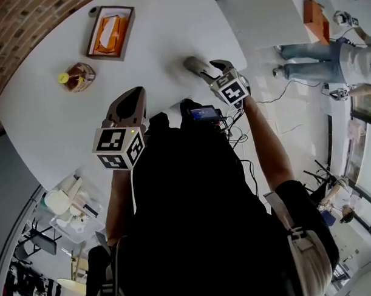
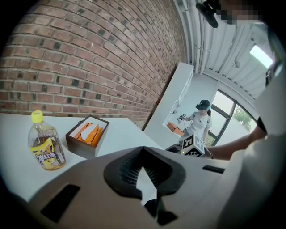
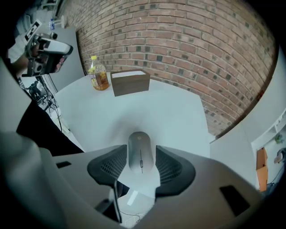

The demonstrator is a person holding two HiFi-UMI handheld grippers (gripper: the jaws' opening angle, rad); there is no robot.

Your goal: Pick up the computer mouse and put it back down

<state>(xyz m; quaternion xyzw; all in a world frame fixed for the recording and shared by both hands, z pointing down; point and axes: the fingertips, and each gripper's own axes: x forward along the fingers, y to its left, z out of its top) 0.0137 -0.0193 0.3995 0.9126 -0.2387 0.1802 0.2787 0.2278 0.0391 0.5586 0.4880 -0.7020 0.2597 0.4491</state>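
Jaws of right gripper (image 3: pixel 141 150) clasp the computer mouse (image 3: pixel 140 159) between them; left gripper (image 2: pixel 143 151) clenched

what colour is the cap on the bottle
Yellow. The cap on the bottle shows best in the left gripper view.

Look: slim, smooth grey computer mouse (image 3: pixel 140 151) with a thin line along its top.
Pose: top side up, long way pointing away.
Place: lower middle of the frame, squeezed in the right claw (image 3: pixel 140 157), above the white tabletop (image 3: pixel 147 112).
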